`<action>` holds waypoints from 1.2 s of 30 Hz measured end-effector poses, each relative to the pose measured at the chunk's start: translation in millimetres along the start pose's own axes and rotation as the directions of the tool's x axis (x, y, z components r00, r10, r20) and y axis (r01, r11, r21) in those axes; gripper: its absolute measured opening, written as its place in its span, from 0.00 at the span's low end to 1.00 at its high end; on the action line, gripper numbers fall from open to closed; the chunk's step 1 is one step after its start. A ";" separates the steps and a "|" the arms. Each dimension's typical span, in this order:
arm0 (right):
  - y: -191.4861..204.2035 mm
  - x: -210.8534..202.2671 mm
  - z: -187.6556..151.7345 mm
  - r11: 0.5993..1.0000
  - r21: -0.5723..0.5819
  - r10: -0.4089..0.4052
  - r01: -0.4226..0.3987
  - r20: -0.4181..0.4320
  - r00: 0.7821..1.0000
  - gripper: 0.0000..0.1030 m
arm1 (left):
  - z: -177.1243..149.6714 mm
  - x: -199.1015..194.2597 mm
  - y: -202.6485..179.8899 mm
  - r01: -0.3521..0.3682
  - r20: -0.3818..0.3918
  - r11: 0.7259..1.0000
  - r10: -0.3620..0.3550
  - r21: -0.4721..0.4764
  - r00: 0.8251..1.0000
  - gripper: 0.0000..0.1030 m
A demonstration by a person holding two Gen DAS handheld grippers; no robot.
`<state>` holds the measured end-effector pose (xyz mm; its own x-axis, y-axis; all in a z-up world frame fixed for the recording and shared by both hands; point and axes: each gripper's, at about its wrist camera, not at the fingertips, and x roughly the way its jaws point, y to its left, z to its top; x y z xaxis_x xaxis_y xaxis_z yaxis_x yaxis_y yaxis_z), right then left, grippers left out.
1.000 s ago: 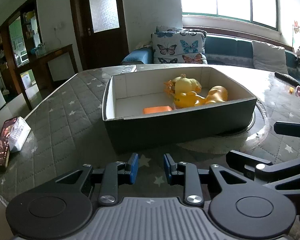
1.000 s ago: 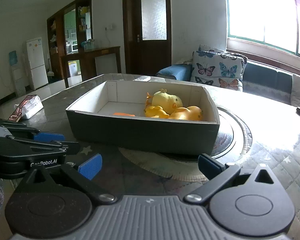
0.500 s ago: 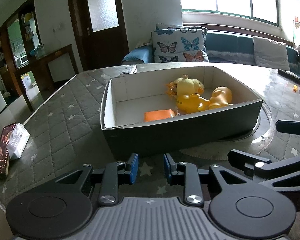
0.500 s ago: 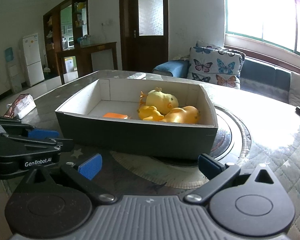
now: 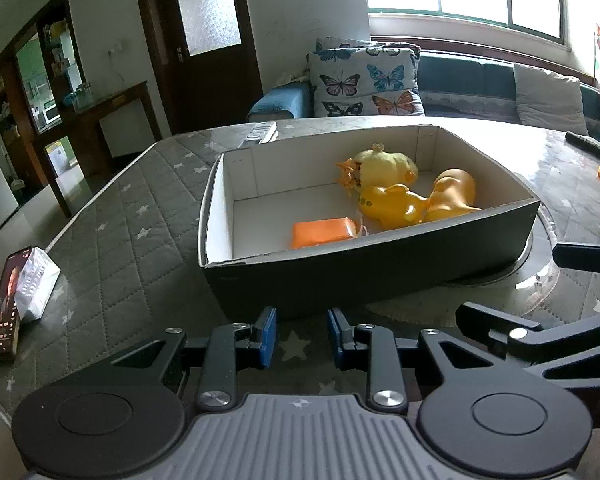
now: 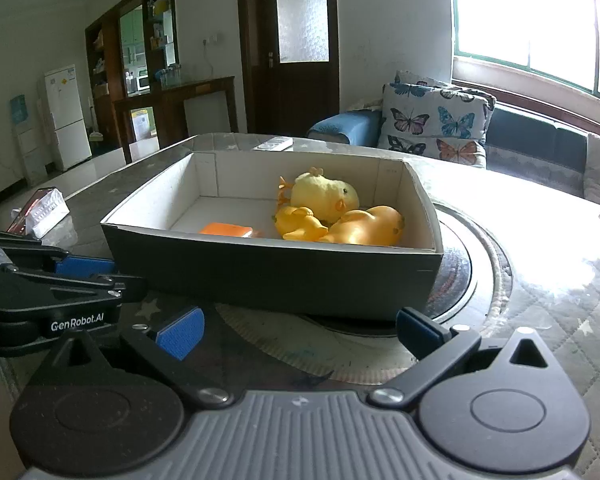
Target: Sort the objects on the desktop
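1. Quilted grey table cover (image 5: 132,248) with small stars spreads under both tools; a sofa with a butterfly cushion (image 5: 366,82) sits behind, below a bright window.
2. Straight ahead of both tools stands a dark box (image 5: 372,276) with a white inside, resting partly on a round turntable (image 6: 484,276).
3. Inside the box lie a plush chick (image 5: 384,166), two glossy yellow duck toys (image 5: 392,206) and a flat orange packet (image 5: 324,233).
4. Left gripper (image 5: 302,338) hovers just short of the box's near wall, its blue pads a narrow gap apart with nothing between them.
5. Right gripper (image 6: 300,326) has its pads spread wide and empty, also close to the box.
6. Far to the left tool's left, a phone (image 5: 5,306) leans against what looks like a tissue pack (image 5: 36,282).
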<state>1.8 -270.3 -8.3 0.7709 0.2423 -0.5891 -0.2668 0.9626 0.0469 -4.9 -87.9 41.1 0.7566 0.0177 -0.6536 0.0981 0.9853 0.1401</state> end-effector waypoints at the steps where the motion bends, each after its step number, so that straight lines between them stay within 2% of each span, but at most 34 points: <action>1: -1.0 0.9 0.1 1.000 0.001 0.001 -0.001 -0.001 1.000 1.00 | 0.8 0.7 -0.9 -0.004 -0.003 1.000 0.004 0.000 1.000 0.29; 24: -37.8 9.0 0.6 0.999 0.004 0.054 -0.054 0.010 0.998 1.00 | 14.8 11.9 -41.1 -0.129 -0.060 0.992 0.129 -0.003 0.990 0.29; 36: -30.6 14.9 2.7 0.999 -0.015 0.052 -0.052 -0.003 0.999 1.00 | 11.7 13.3 -29.7 -0.159 -0.064 0.987 0.159 -0.002 0.985 0.29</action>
<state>23.0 -295.8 -16.3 0.7542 0.2918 -0.5883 -0.3152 0.9468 0.0656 9.8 -118.9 37.0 0.7195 0.1850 -0.6694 -0.0252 0.9702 0.2410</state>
